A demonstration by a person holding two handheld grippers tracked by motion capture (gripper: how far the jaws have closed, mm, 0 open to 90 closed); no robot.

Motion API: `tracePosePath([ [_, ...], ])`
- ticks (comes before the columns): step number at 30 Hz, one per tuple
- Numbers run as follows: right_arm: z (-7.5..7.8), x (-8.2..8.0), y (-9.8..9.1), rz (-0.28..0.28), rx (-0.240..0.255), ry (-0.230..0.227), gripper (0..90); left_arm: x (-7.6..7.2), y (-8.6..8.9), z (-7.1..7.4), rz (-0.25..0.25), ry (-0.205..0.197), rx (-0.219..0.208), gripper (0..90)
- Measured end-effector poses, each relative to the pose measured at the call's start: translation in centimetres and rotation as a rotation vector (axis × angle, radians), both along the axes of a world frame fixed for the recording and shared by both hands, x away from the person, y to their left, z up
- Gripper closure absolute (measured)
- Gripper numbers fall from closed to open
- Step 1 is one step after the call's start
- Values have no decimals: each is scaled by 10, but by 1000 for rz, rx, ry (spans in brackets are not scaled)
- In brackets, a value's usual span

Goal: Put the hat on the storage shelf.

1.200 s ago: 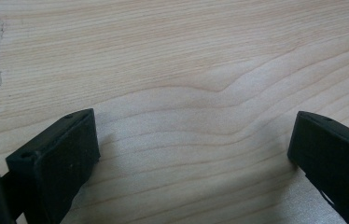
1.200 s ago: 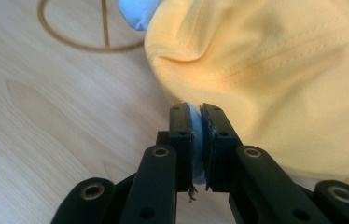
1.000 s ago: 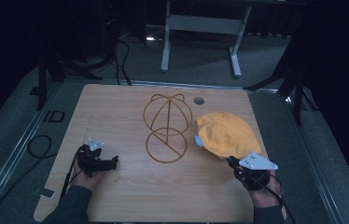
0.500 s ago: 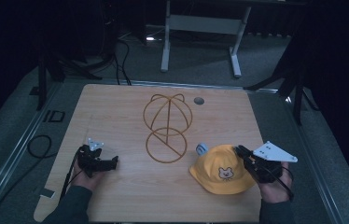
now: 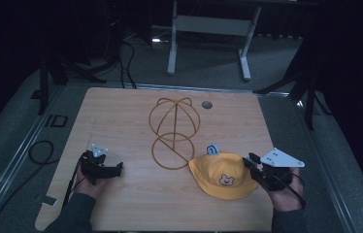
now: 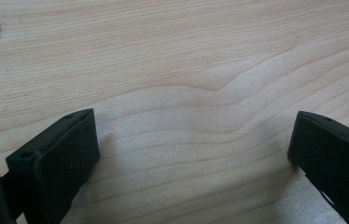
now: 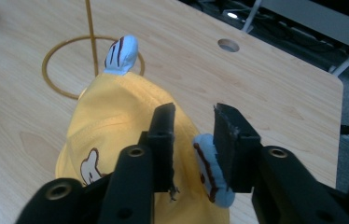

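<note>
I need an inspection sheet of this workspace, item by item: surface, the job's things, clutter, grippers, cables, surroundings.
Surface: wooden table, light grain, one round hole near the far edge.
Job's things: yellow hat with a bear face lies flat on the near right part; one blue ear stands up. Gold wire hat stand stands at the centre, bare, its ring base beside the hat.
Clutter: nothing seen.
Grippers: left gripper rests open over bare wood. Right gripper has just been opening; the hat's other blue ear sits between its fingers, not pinched.
Cables: black cable loops on the floor left of the table.
Surroundings: dark room, grey frame legs beyond the table.
</note>
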State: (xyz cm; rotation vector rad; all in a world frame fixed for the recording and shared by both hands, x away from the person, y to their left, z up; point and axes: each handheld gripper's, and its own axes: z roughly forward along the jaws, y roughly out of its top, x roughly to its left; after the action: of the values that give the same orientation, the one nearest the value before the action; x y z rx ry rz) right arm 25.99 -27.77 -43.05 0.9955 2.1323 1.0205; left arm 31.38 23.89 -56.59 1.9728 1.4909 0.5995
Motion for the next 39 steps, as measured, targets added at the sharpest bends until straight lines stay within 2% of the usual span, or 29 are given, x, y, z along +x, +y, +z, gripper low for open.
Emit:
tracePosePath([
  [5,2,7,5,36,-29,25,626,0,0,0,0,0,0,20],
  [12,6,14,11,67,-64,63,620,0,0,0,0,0,0,20],
  [17,10,21,13,98,-91,107,608,0,0,0,0,2,0,20],
  [20,11,26,16,98,-127,129,529,0,0,0,-1,2,0,20],
  [24,13,30,20,116,-161,160,506,0,0,0,-1,2,0,19],
  [33,15,46,23,169,-193,239,507,0,0,0,0,2,1,19],
  [39,13,54,24,193,-212,304,428,0,0,0,0,2,0,20],
])
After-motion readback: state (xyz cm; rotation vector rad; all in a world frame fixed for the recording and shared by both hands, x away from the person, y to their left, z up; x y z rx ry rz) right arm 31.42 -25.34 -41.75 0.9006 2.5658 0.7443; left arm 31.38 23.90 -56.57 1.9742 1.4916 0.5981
